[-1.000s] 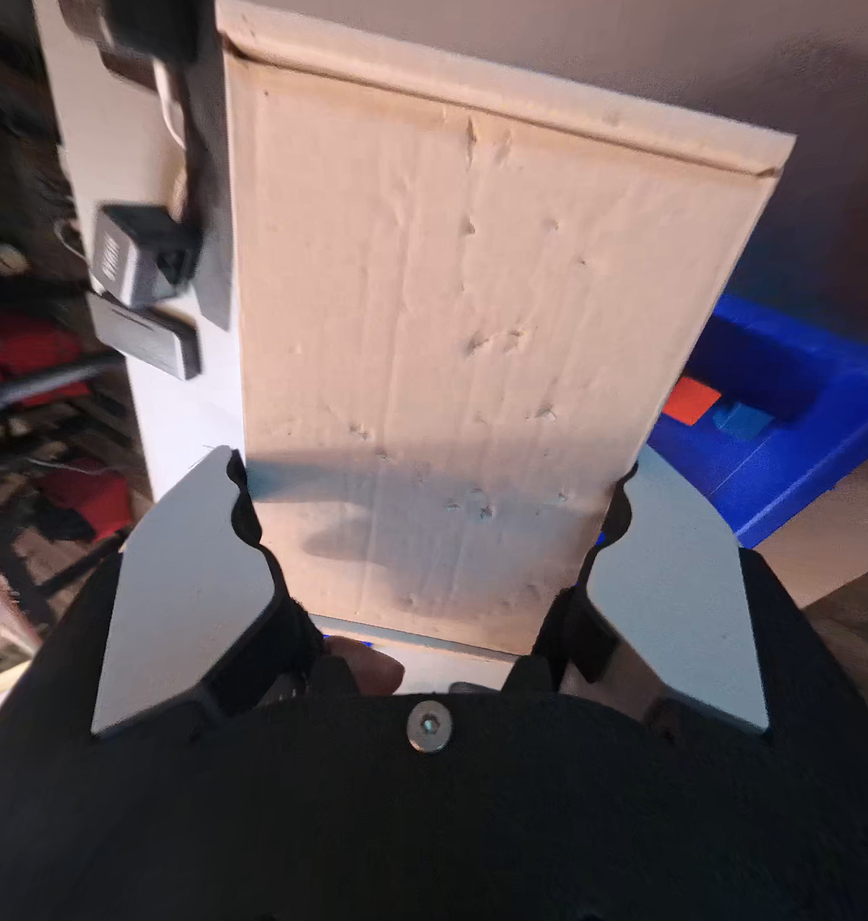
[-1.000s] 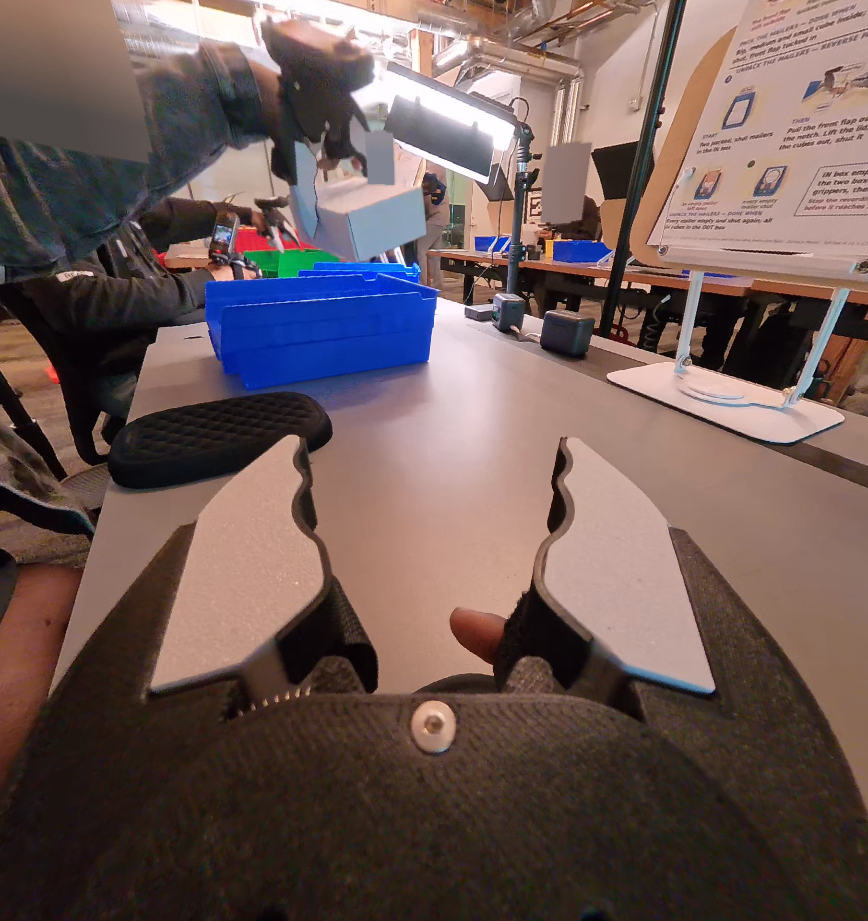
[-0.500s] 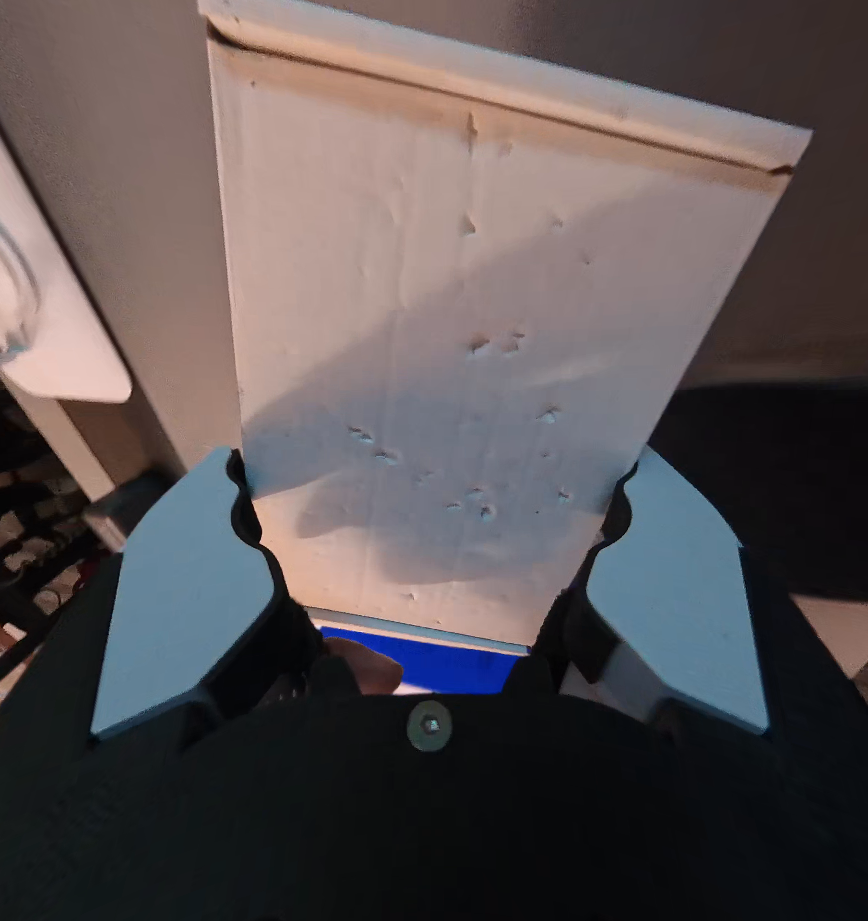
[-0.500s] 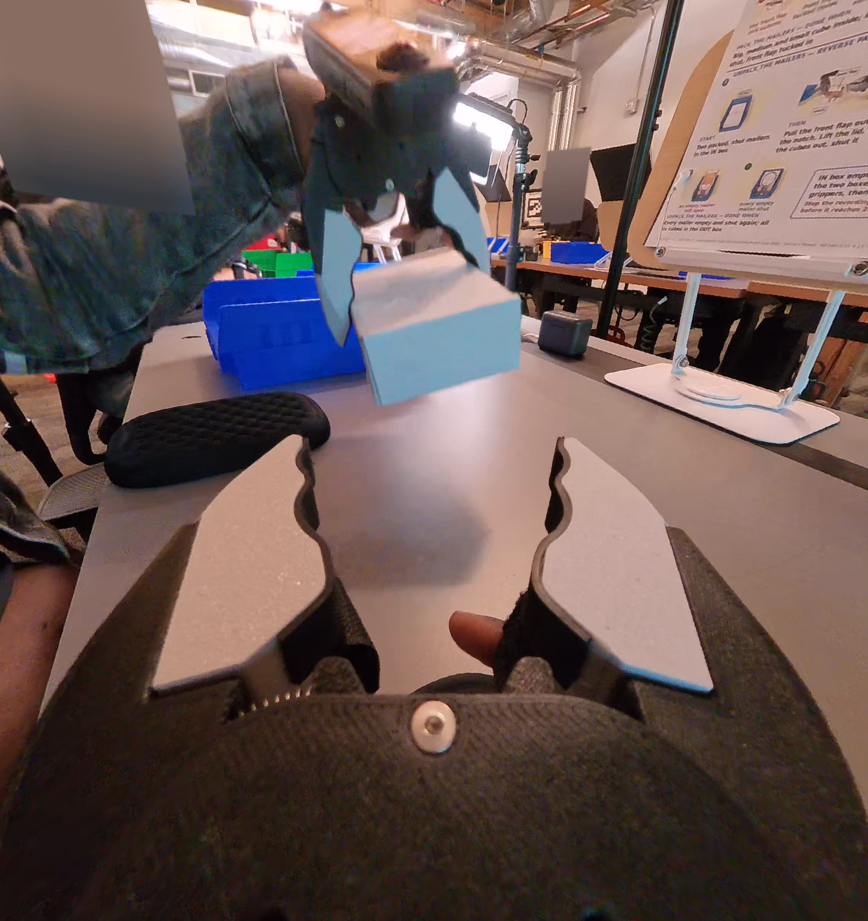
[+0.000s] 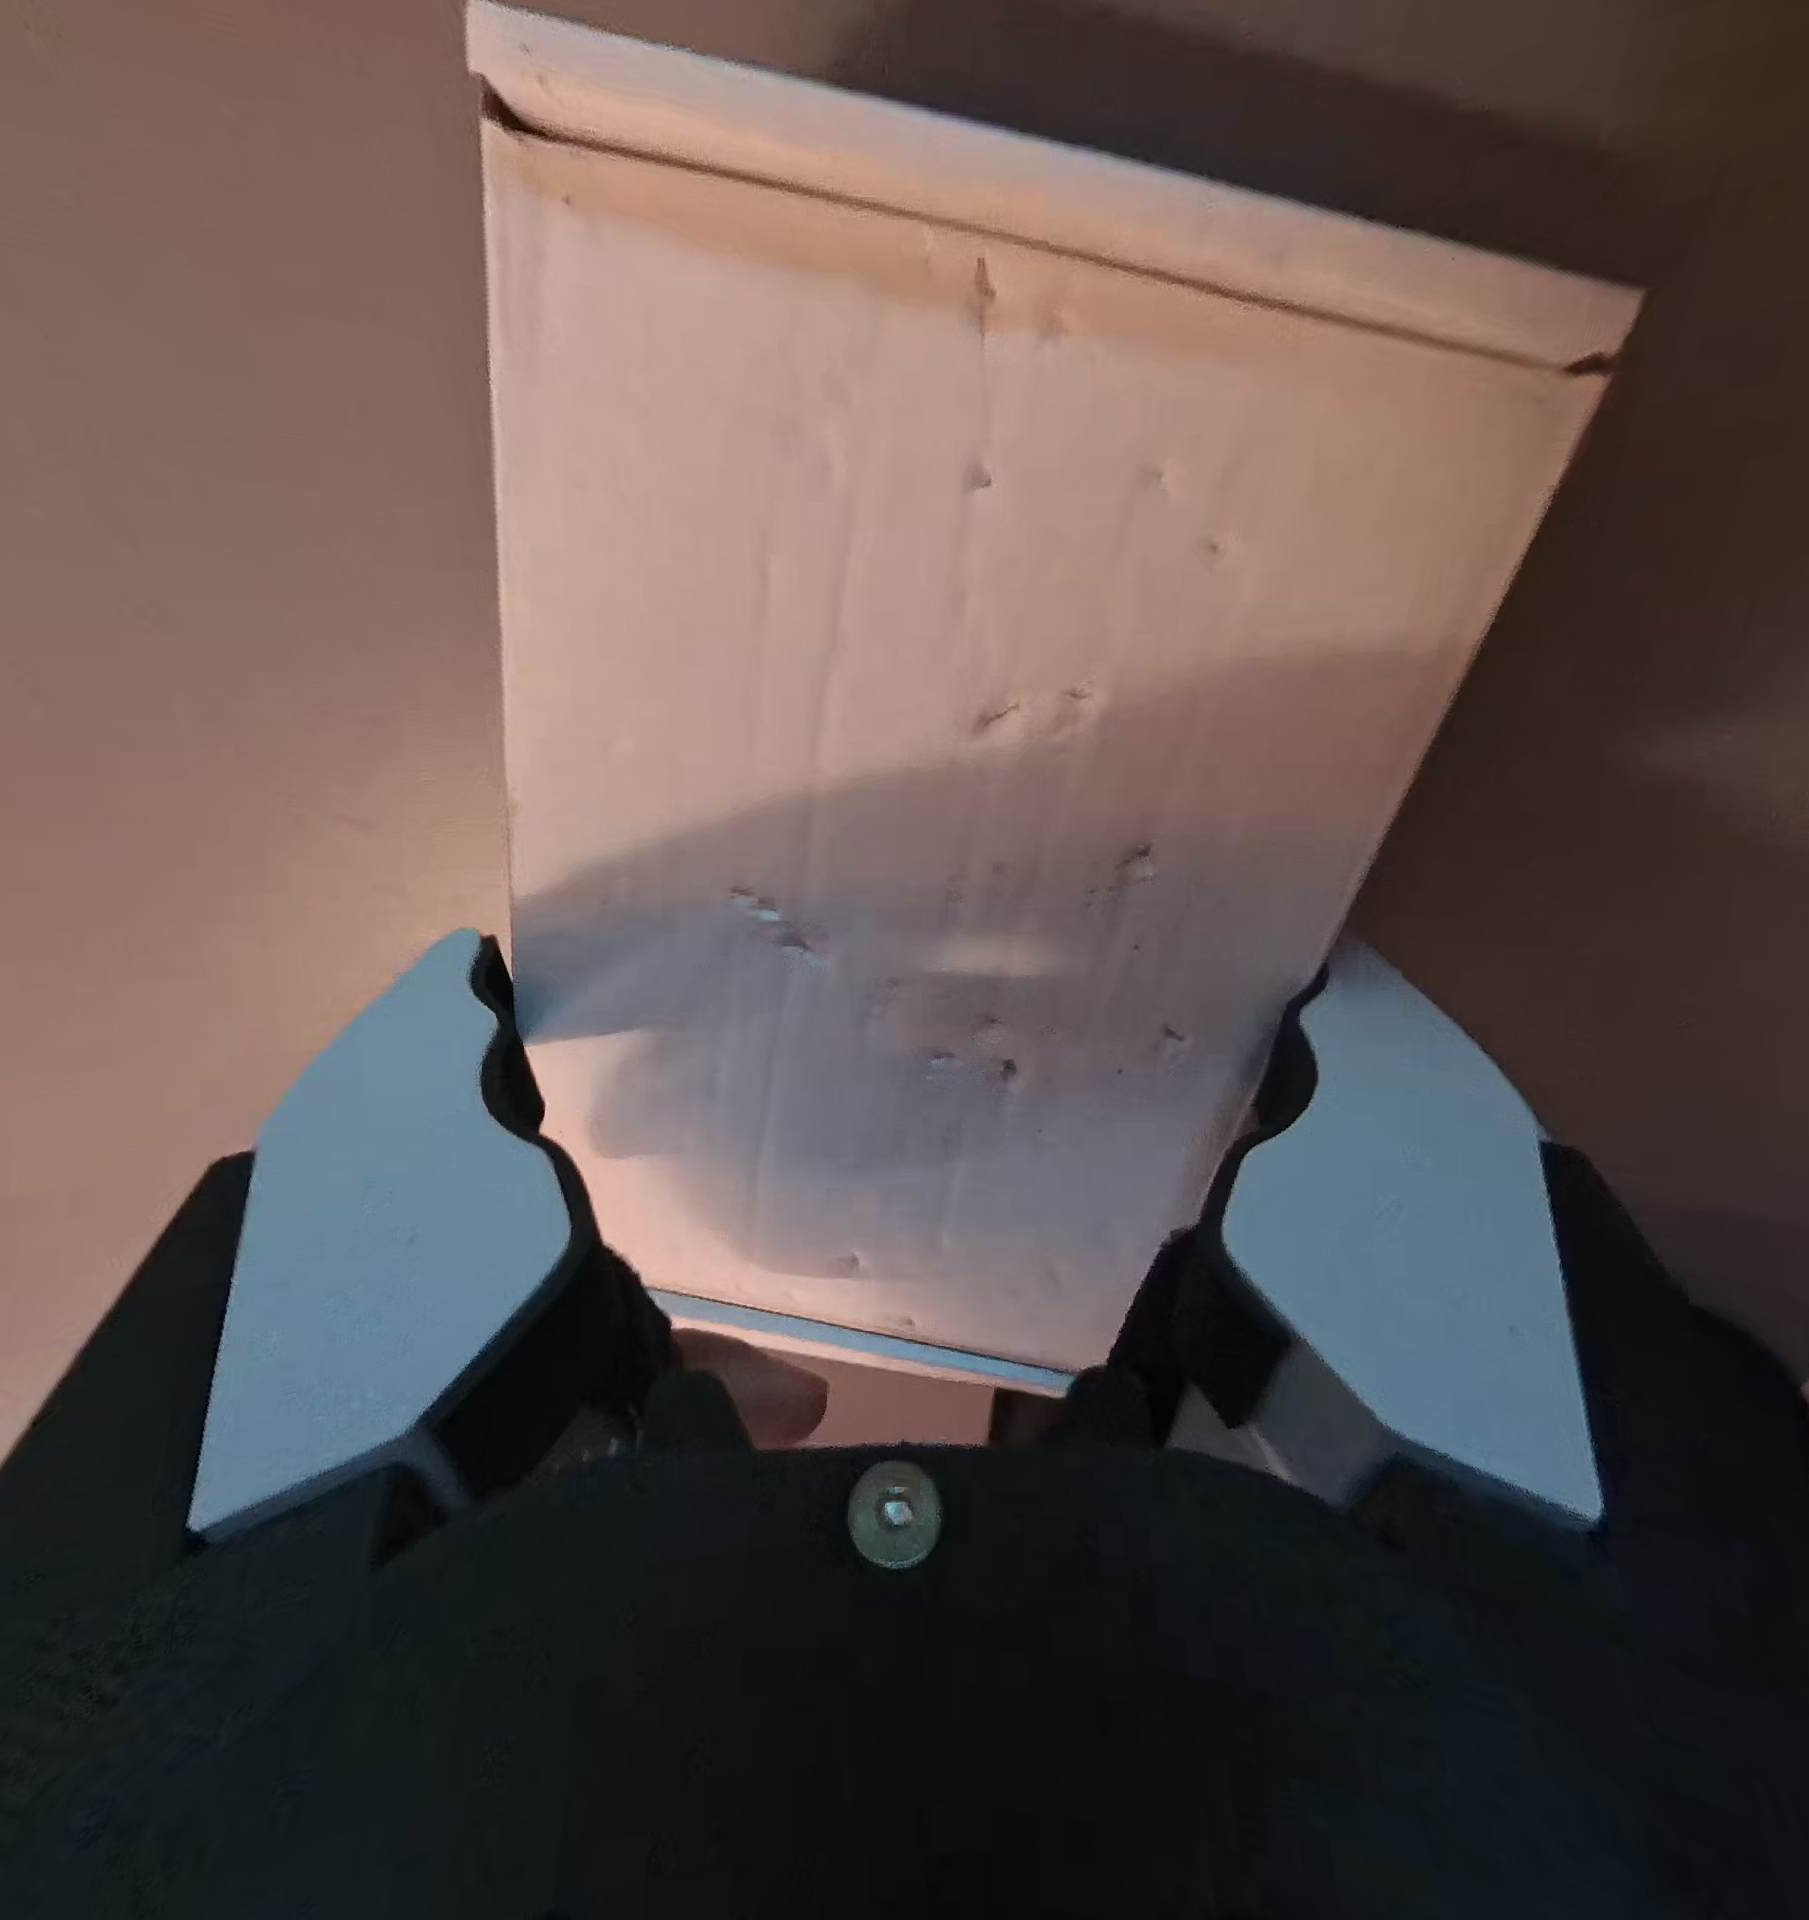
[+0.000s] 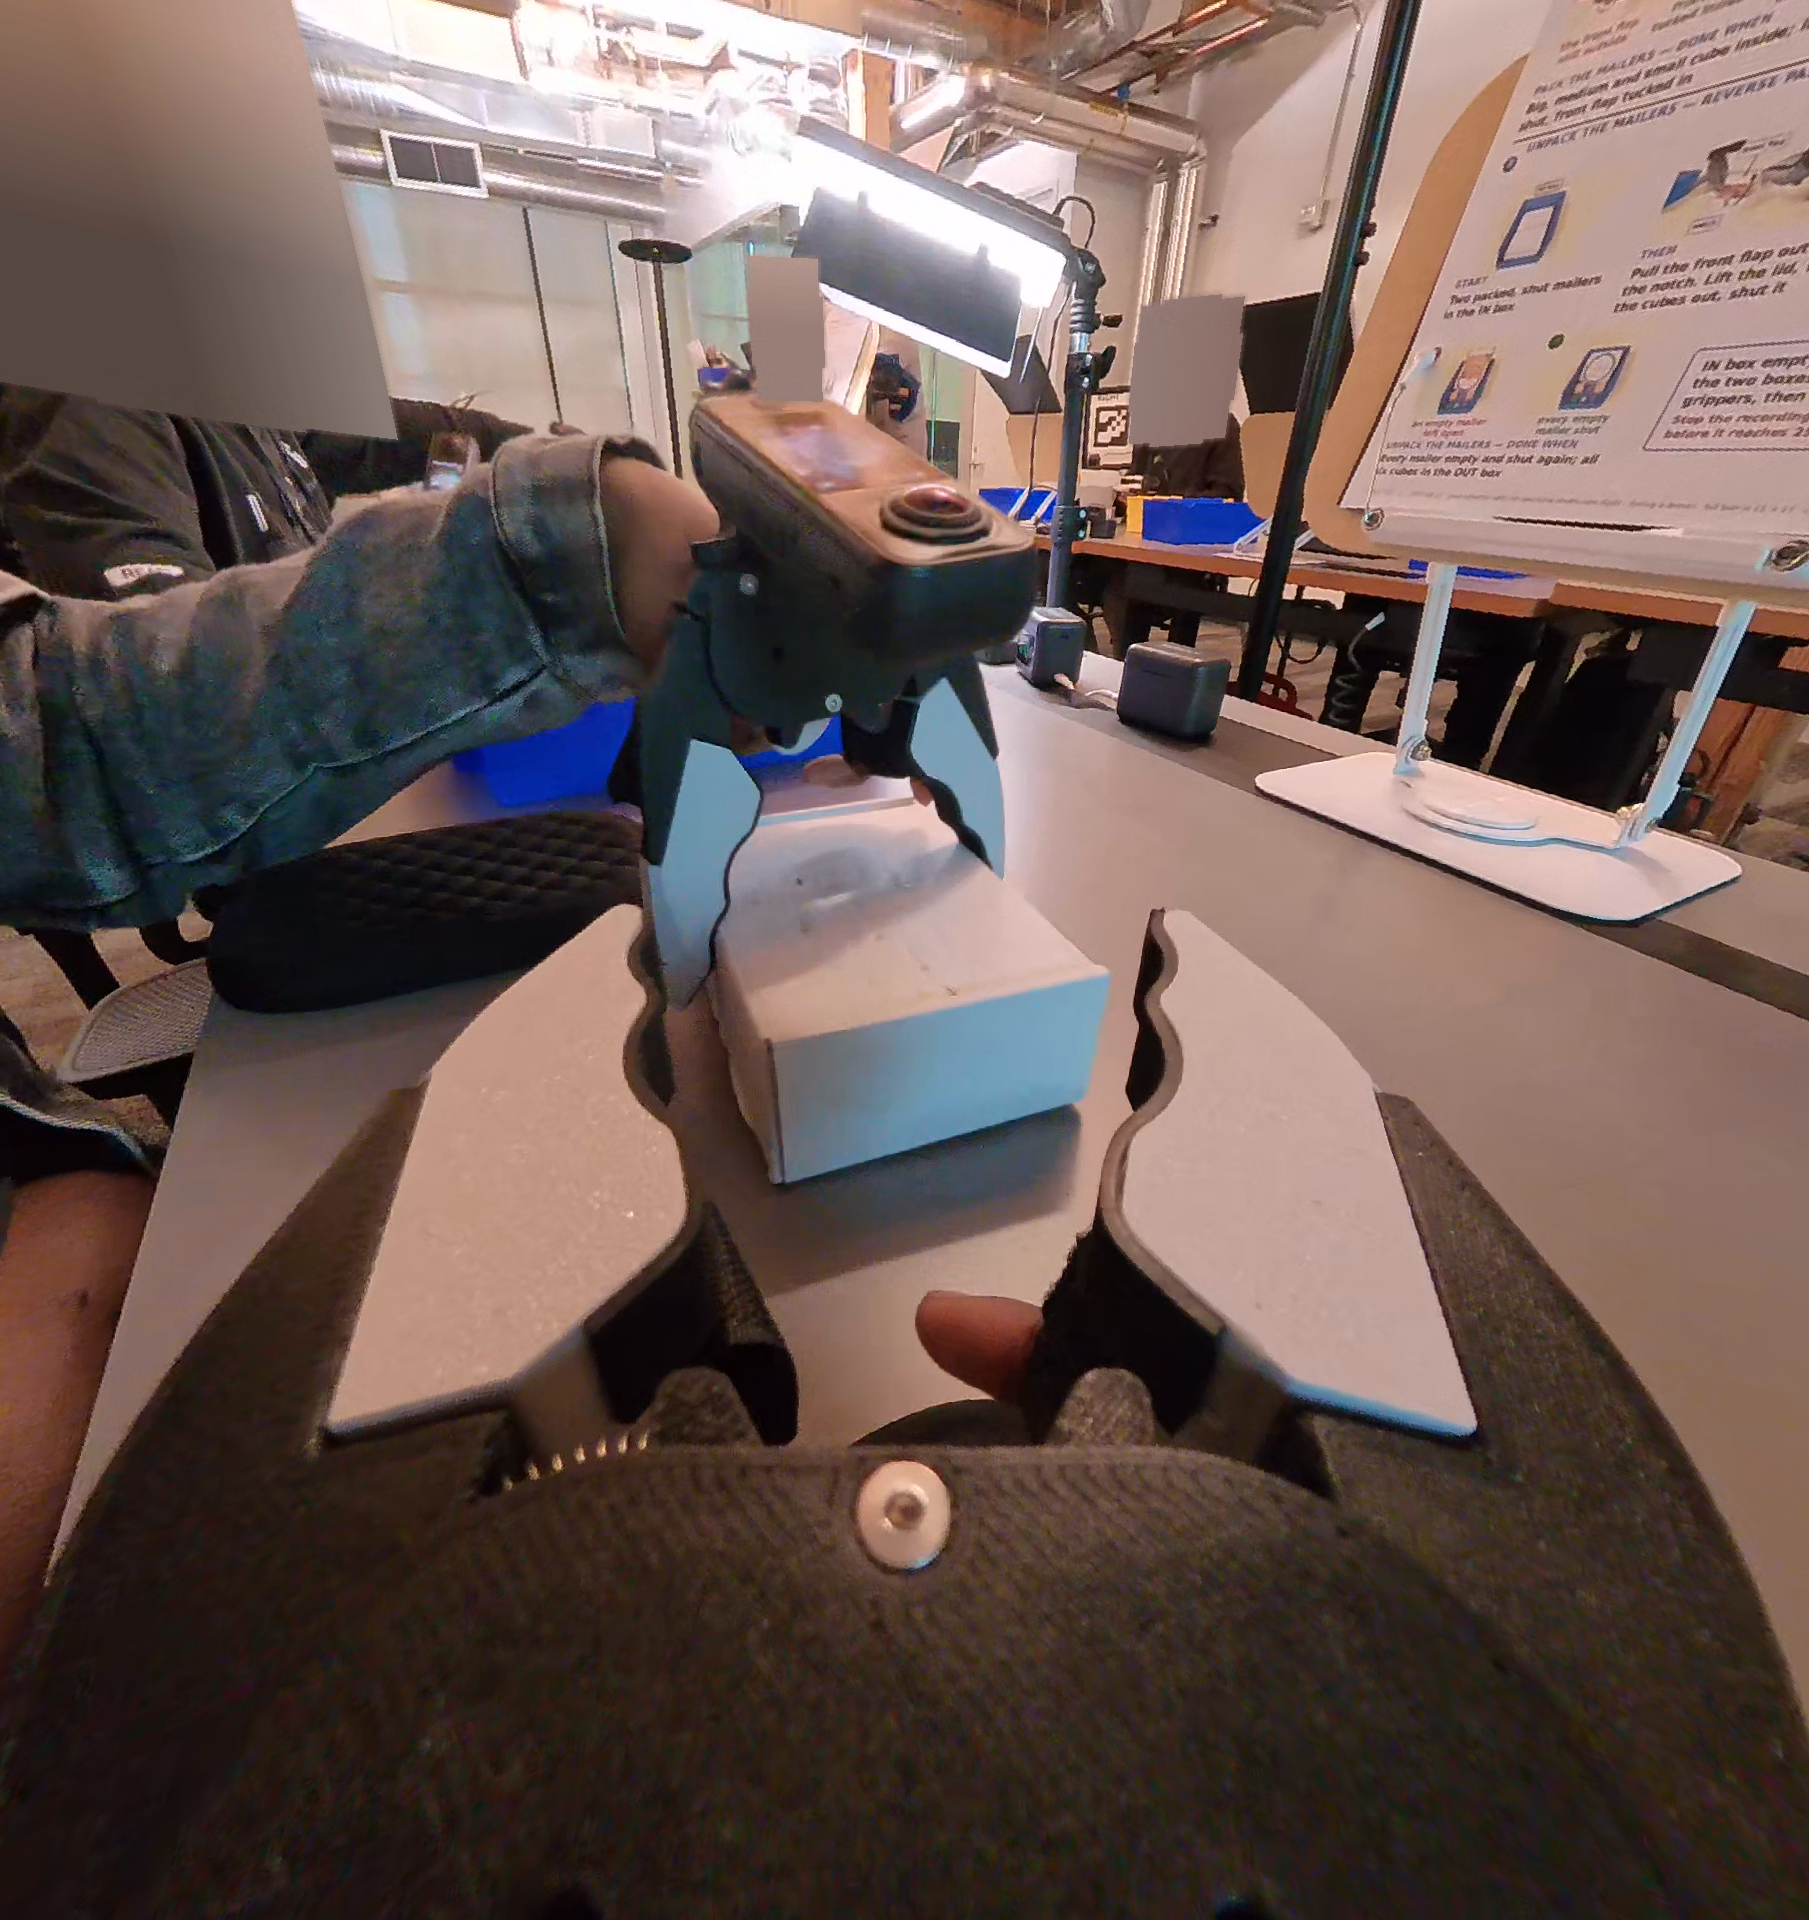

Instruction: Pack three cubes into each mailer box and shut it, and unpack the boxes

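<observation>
While the left gripper (image 6: 827, 894) straddles the shut white mailer box (image 6: 910, 997), fingers clamped on its two sides, on the grey table (image 6: 1399, 1091) before the blue bin (image 6: 536, 758): release only once flat; right gripper (image 6: 895, 1049), nearer, agape, empty.

You've brought the mailer box (image 6: 910, 997) down from above the blue bin (image 6: 536, 764) w/ your left gripper (image 6: 827, 914); it now sits on the bench (image 6: 1399, 1039), just ahead of your right gripper (image 6: 895, 1023).
</observation>
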Motion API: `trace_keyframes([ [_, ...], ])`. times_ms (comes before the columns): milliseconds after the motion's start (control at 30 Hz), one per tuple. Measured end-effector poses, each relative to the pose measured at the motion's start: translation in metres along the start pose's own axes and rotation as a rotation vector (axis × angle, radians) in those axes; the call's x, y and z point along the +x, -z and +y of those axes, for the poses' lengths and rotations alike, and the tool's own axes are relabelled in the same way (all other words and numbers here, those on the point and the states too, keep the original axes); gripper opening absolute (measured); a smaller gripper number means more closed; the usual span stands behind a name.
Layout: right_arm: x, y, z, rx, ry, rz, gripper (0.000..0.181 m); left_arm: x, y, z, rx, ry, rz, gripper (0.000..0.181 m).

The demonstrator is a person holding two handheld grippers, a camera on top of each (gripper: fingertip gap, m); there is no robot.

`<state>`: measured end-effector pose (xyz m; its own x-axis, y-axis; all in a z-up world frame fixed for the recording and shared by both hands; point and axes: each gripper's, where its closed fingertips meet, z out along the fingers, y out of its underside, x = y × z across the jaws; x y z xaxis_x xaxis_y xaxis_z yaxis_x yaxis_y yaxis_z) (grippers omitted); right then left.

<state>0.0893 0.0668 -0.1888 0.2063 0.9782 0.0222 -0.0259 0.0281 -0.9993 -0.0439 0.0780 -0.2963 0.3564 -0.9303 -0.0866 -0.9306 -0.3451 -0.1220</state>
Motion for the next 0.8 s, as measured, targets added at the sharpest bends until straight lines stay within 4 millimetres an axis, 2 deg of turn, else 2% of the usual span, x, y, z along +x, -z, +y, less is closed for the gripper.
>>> trace_keyframes([
  [133, 0.0, 0.0, 0.0, -0.002, -0.001, 0.002, 0.087, 0.004, 0.003, -0.007, 0.118, 0.022, 0.004, 0.141],
  [267, 0.001, -0.001, 0.004, -0.024, -0.01, 0.01, 0.081, 0.004, 0.024, -0.004, 0.343, 0.101, -0.091, 0.145],
  [333, 0.001, -0.002, 0.01, -0.082, -0.038, 0.01, 0.072, 0.001, 0.038, 0.005, 0.483, 0.208, -0.166, 0.134],
  [433, -0.006, -0.008, 0.03, -0.243, -0.075, -0.013, 0.073, 0.001, 0.047, 0.035, 0.63, 0.374, -0.25, 0.117],
  [500, -0.012, -0.014, 0.047, -0.372, -0.032, -0.02, 0.077, 0.015, 0.048, 0.045, 0.764, 0.458, -0.21, 0.107],
  [567, -0.019, -0.02, 0.064, -0.504, 0.038, -0.016, 0.079, 0.03, 0.049, 0.046, 0.895, 0.507, -0.135, 0.098],
  [667, -0.031, -0.028, 0.087, -0.676, 0.076, -0.034, 0.079, 0.031, 0.053, 0.047, 0.913, 0.507, -0.179, 0.088],
  [800, -0.034, -0.03, 0.1, -0.767, 0.044, -0.037, 0.068, 0.04, 0.028, 0.046, 0.768, 0.478, -0.117, 0.086],
])
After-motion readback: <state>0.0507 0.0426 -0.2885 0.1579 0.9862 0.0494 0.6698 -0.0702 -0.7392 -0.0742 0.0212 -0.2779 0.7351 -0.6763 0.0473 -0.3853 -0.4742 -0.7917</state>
